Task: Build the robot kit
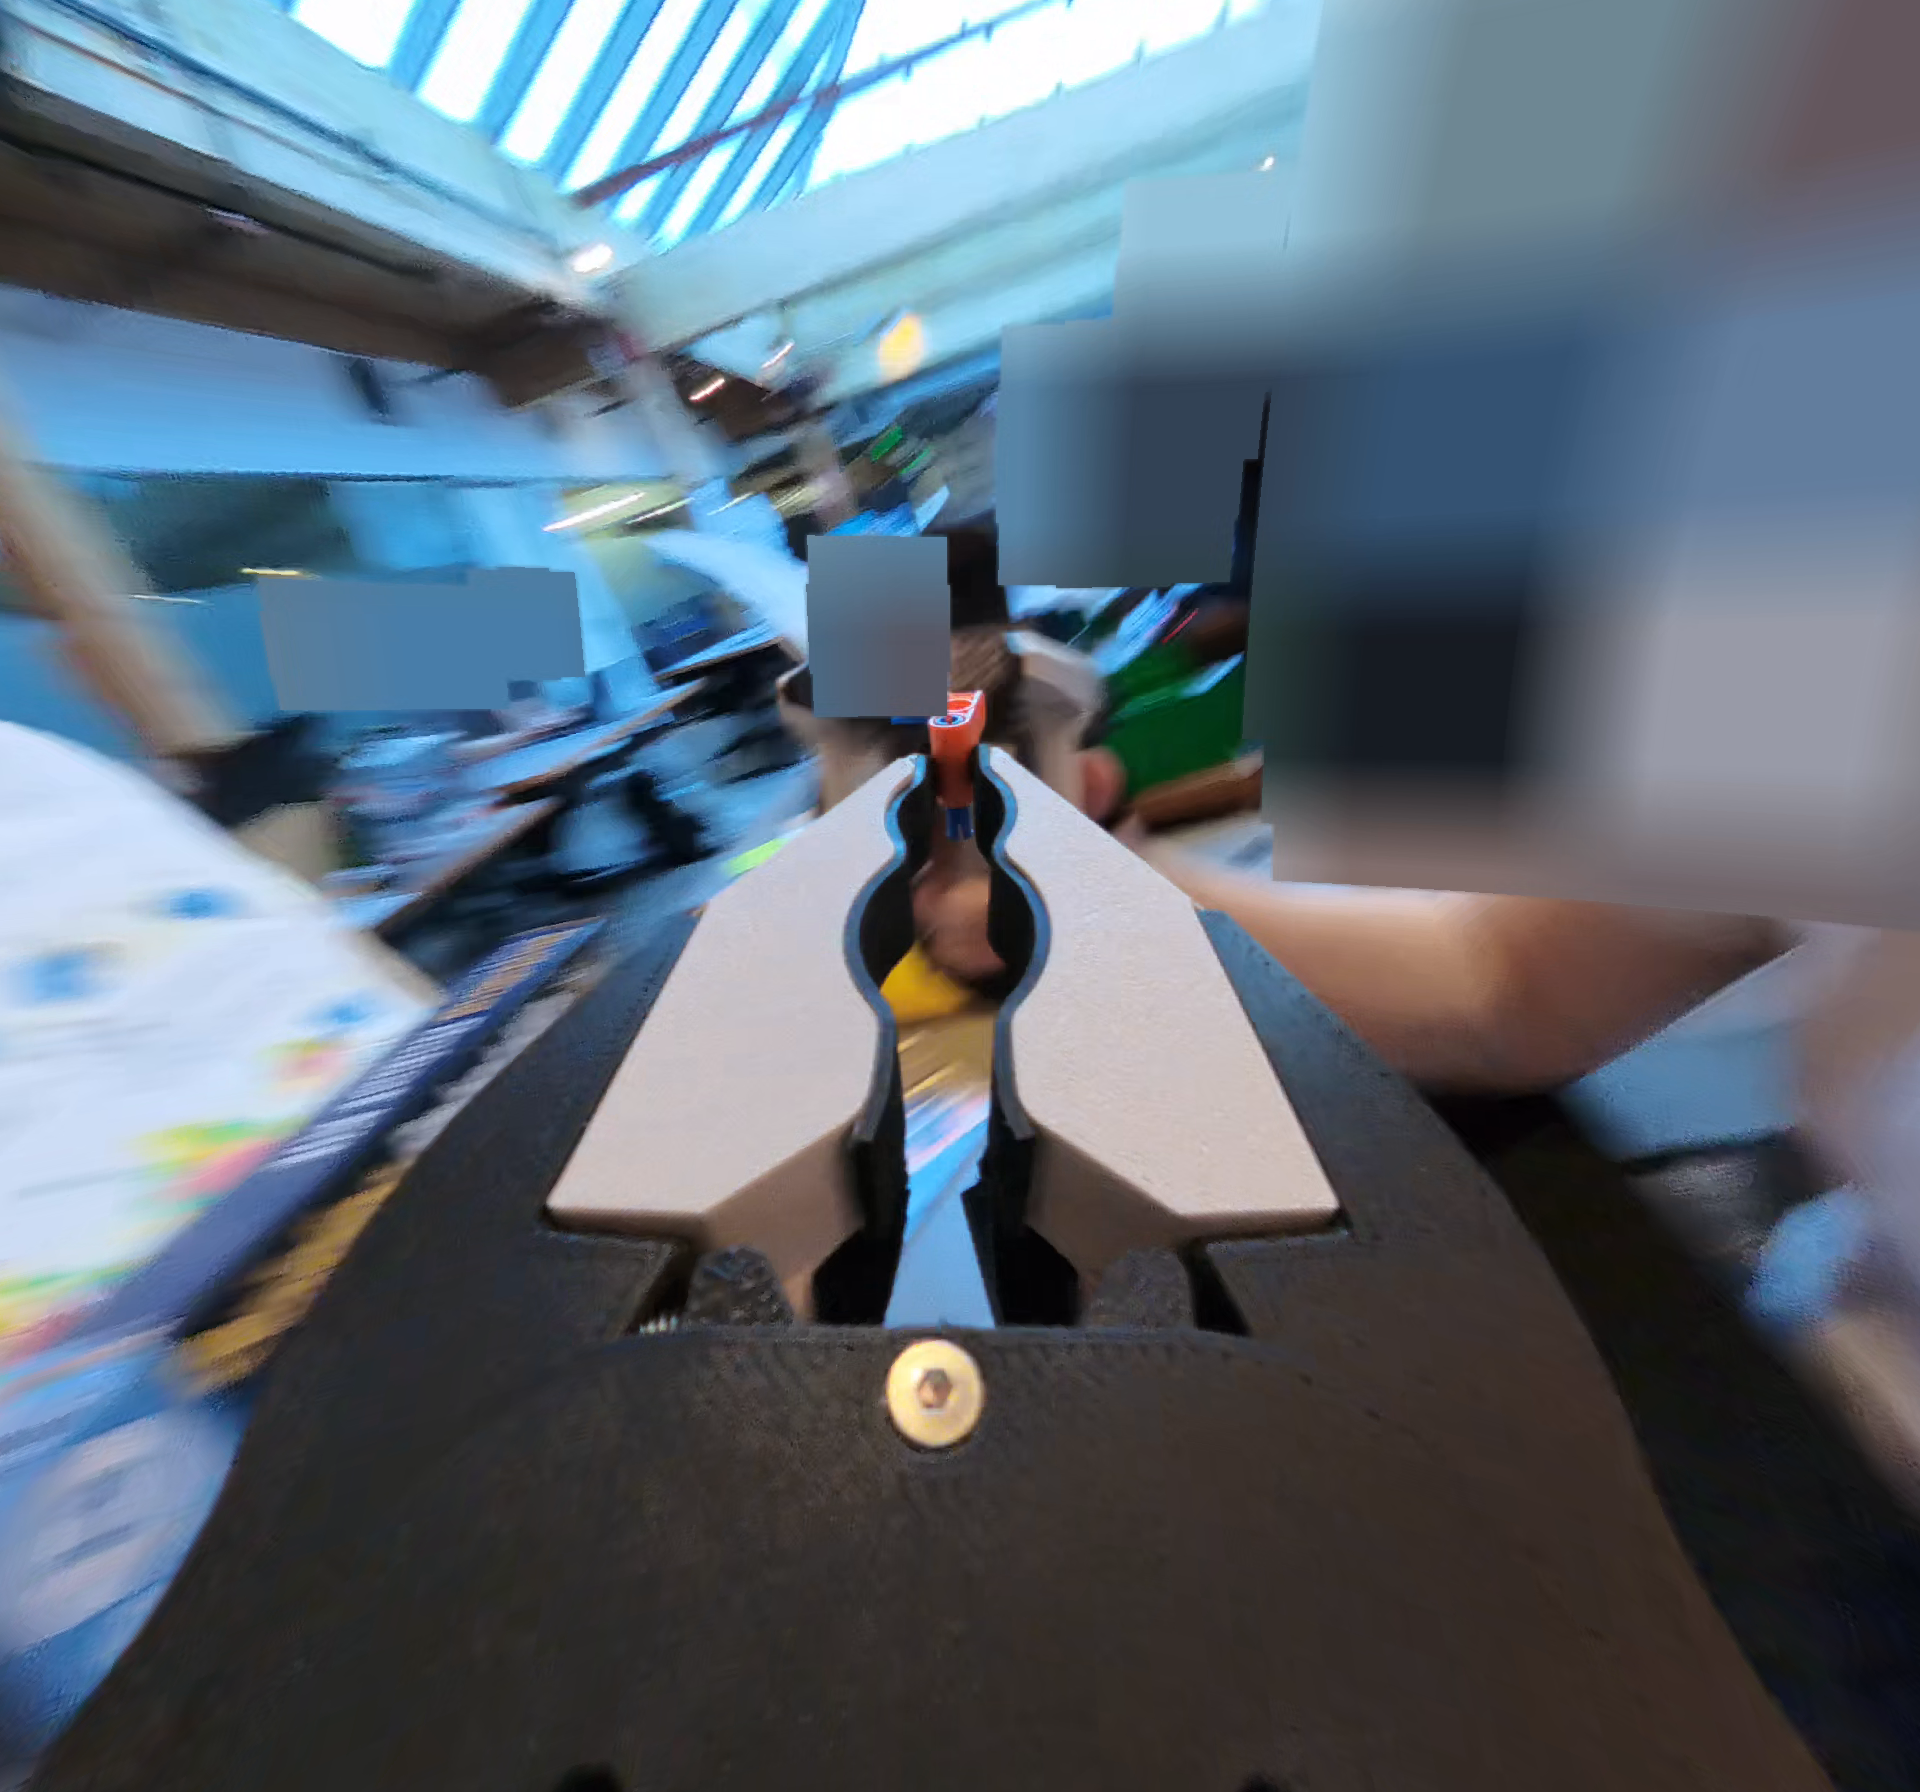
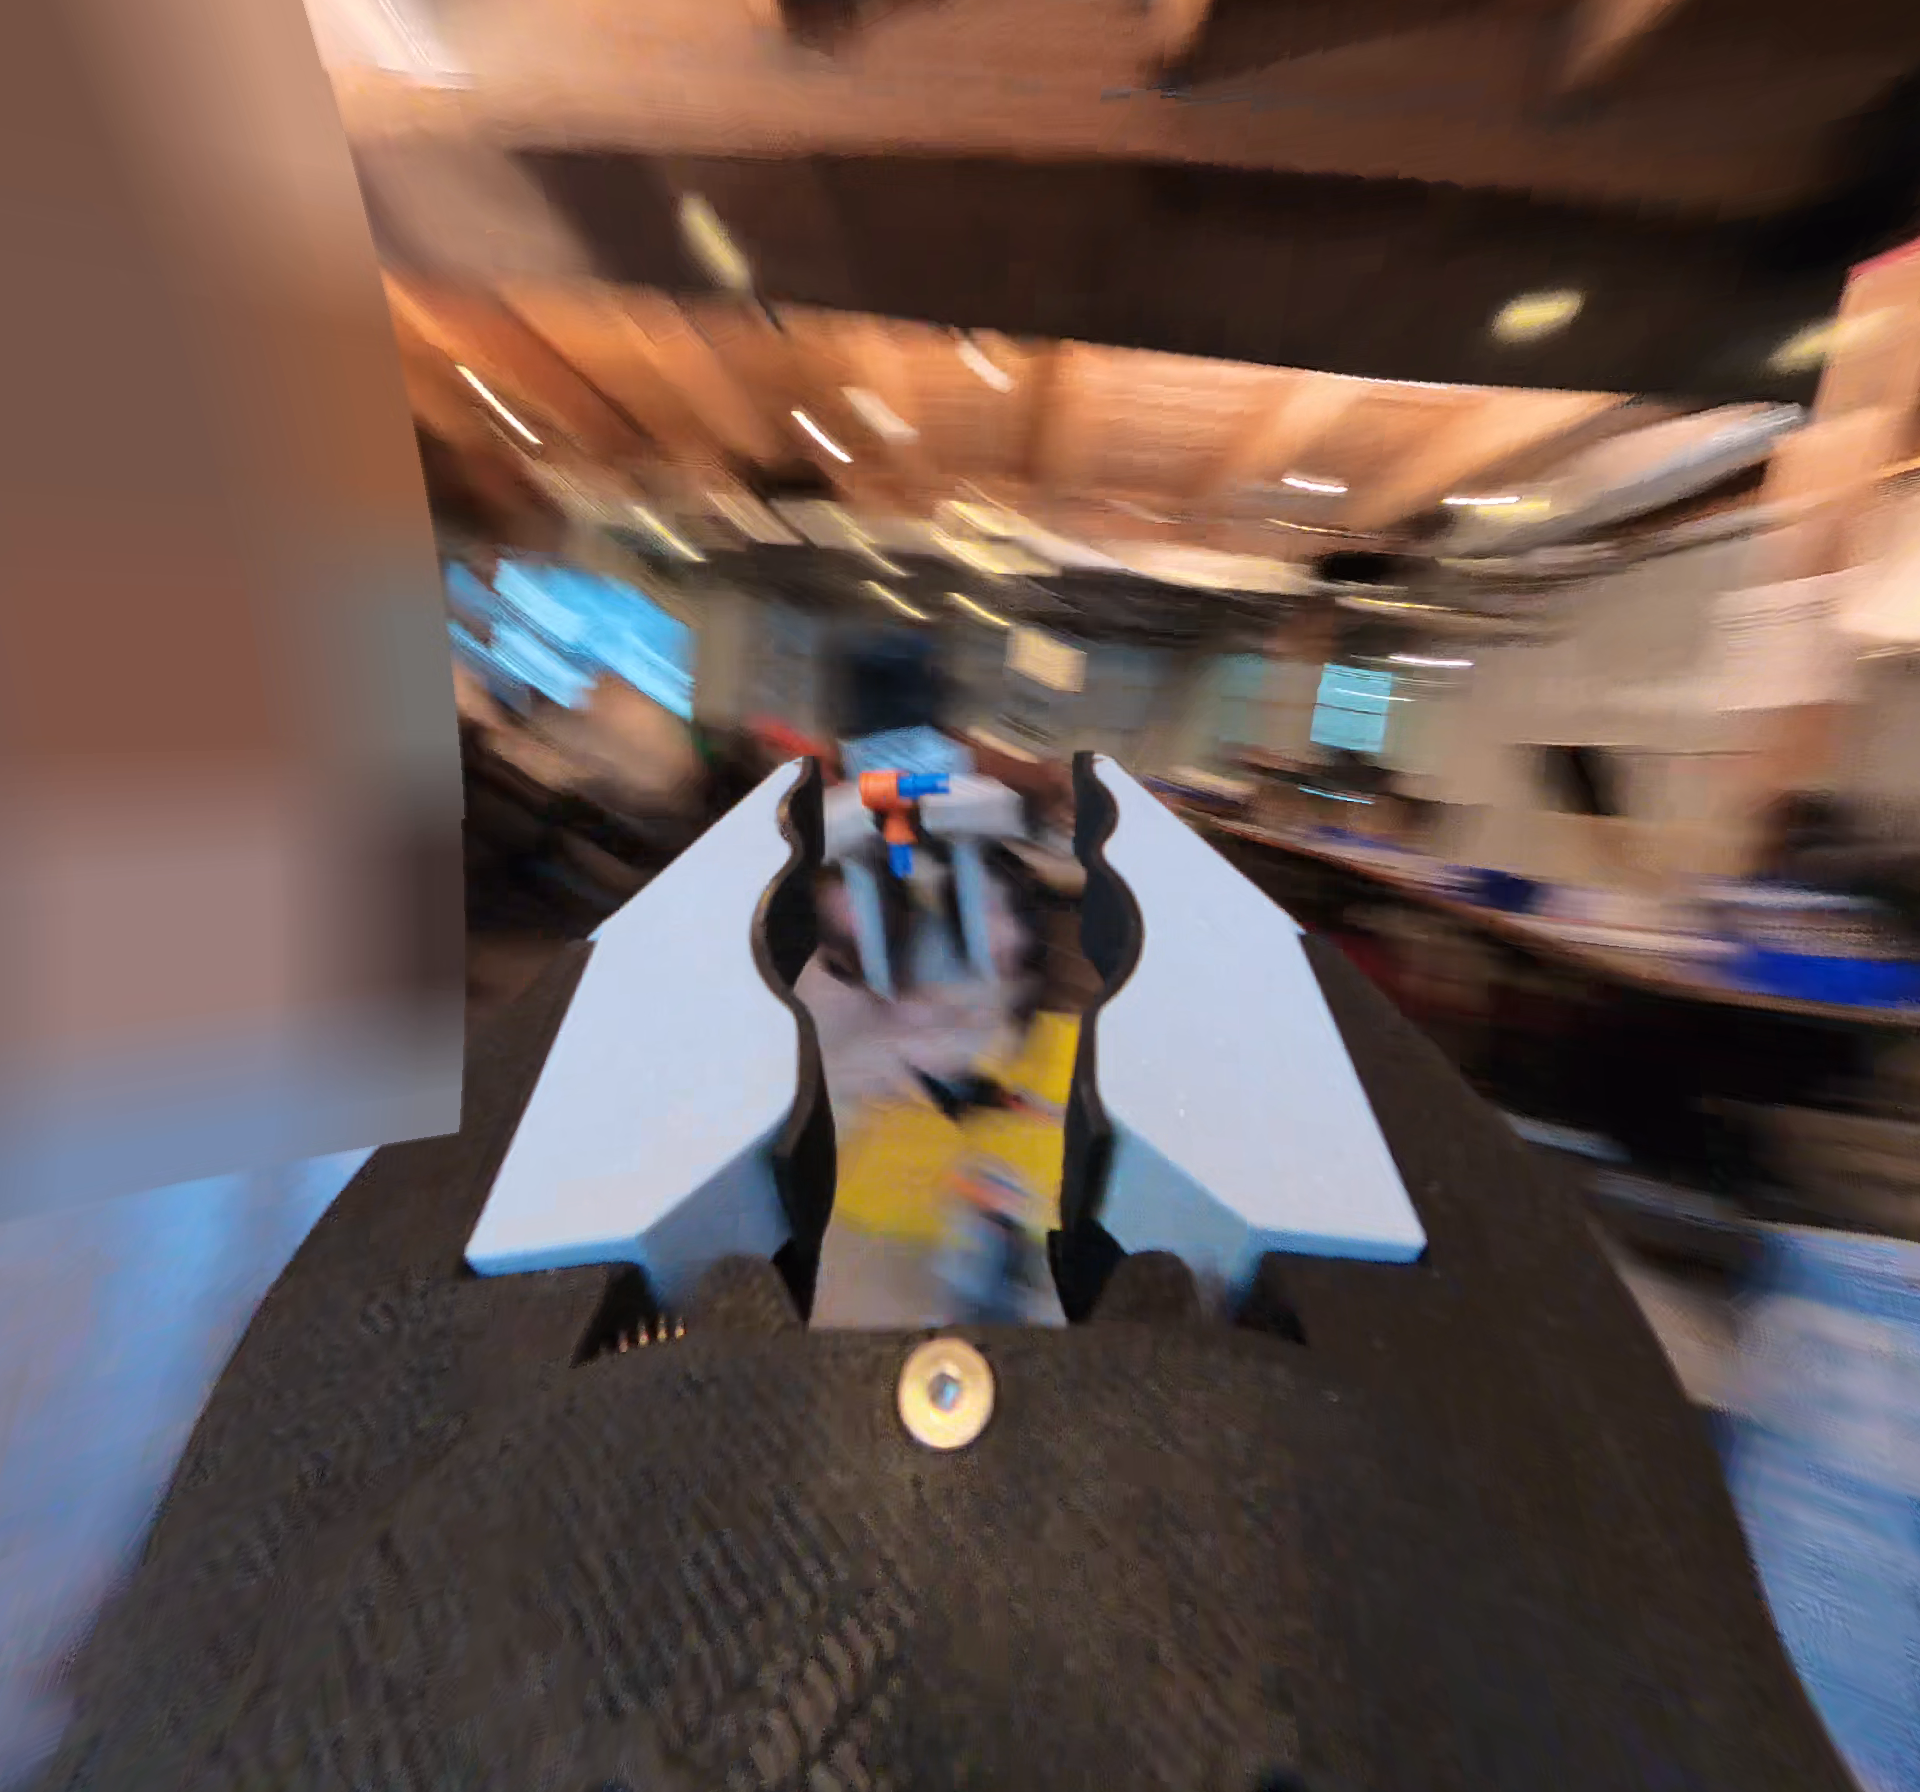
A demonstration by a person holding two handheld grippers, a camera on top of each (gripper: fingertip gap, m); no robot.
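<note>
My left gripper (image 1: 951, 768) is shut on a small orange plastic piece with a blue peg (image 1: 955, 750), pinched at its fingertips and sticking out past them. It is raised high and points out into the room. My right gripper (image 2: 940, 774) is open and empty, also raised. Ahead of it, between its fingers, the left gripper's pale fingers (image 2: 966, 895) show with the orange and blue piece (image 2: 896, 807) at their tip. Both views are blurred by motion.
A person's forearm (image 1: 1455, 973) crosses the right of the left wrist view. Something yellow (image 2: 914, 1150) lies low below the right gripper. A white printed sheet (image 1: 156, 1015) lies at the left. Long tables (image 2: 1558, 921) with clutter run behind.
</note>
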